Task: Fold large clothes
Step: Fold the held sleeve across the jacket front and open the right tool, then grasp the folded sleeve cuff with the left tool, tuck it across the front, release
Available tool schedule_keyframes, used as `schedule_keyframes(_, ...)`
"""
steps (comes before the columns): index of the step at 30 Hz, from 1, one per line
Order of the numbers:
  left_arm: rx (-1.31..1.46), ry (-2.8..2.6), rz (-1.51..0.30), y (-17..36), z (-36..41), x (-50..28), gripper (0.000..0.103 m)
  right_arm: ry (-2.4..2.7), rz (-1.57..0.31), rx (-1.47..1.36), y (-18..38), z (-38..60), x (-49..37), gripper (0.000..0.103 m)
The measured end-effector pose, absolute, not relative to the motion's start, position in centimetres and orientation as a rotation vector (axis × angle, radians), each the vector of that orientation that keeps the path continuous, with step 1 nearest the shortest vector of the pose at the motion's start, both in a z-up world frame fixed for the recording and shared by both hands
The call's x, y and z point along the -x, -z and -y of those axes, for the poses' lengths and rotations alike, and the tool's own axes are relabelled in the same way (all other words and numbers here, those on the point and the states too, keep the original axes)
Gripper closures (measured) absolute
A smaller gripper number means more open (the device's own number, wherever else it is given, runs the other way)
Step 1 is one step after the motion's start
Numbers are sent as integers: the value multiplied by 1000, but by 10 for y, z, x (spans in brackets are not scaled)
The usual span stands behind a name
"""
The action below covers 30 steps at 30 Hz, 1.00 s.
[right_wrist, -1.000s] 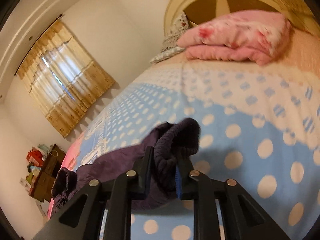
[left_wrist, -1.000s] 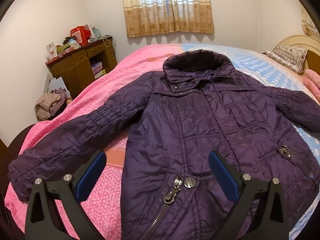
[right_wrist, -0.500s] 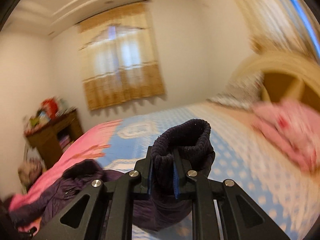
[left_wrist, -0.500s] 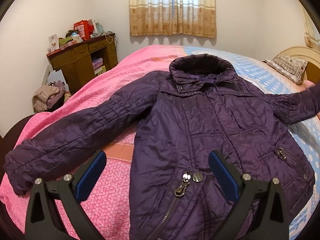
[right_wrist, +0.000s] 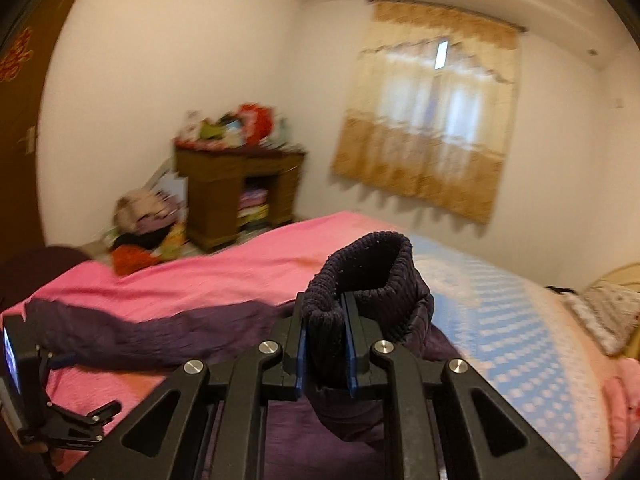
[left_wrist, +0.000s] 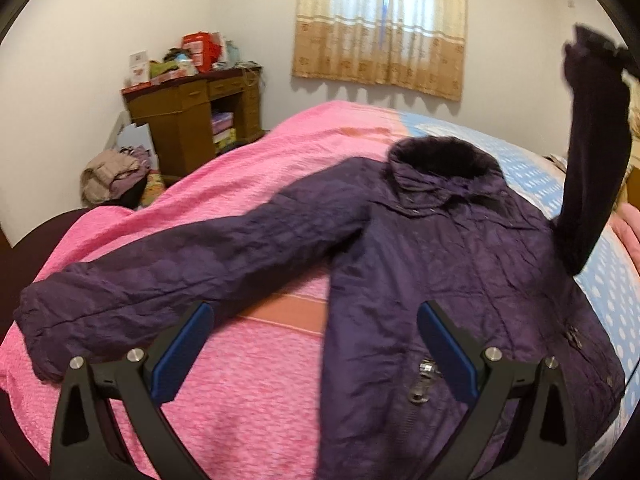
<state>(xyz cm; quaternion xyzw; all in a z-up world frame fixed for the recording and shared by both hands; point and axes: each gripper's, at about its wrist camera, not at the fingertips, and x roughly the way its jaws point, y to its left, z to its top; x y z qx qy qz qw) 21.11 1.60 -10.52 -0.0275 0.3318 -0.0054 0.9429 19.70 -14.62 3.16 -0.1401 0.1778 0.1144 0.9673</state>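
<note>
A dark purple padded jacket (left_wrist: 440,264) lies front up on the bed, collar toward the window. One sleeve (left_wrist: 168,280) stretches out flat over the pink cover. My left gripper (left_wrist: 316,344) is open and empty above the jacket's lower hem, near the zipper pull (left_wrist: 422,380). My right gripper (right_wrist: 324,344) is shut on the knit cuff (right_wrist: 360,276) of the other sleeve. That sleeve (left_wrist: 592,168) hangs lifted high above the jacket's right shoulder in the left wrist view. The left gripper also shows at the left edge of the right wrist view (right_wrist: 48,420).
The bed has a pink cover (left_wrist: 256,392) on the left and a blue dotted cover (left_wrist: 616,280) on the right. A cluttered wooden desk (left_wrist: 192,116) and a pile of clothes (left_wrist: 116,176) stand by the far wall. Pillows (right_wrist: 612,316) lie at the headboard.
My right gripper has lifted the cuff high and swung it toward the jacket's body. The sleeve went from lying on the bed to hanging raised. My left gripper drifted left and stayed open.
</note>
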Motion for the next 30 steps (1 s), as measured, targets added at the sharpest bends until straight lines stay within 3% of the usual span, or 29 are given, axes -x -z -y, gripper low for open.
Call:
schedule_keyframes(7,40,-67,-681,107,-36,-217,0,-385,-607,269,103,93,-241,86)
schedule_keyframes(9,28,-75,-680,107,-37,-218,0,-423,-677,202,125,100,-251,64)
schedule_keyframes(10,24,-76,-680,106,-40,-218,0,-432,-724,164,135,108,-253,34)
schedule_keyframes(11,18,-71,-680,106,-39,-219,0,-433,-726,134,138,118,-248,27)
schedule_keyframes(22,72,183,-760,107,13,-273,0,-242,-684,-6,130,231,-189,27)
schedule_keyframes(25,70,250,-782,115,43,-290,5,-208,-696,-52,143,253,-180,27)
schedule_keyframes(28,11,235,-821,133,65,-309,25,-193,-730,-75,162,264,-176,27)
schedule_keyframes(30,16,240,-856,145,70,-316,52,-188,-749,-93,177,268,-174,27)
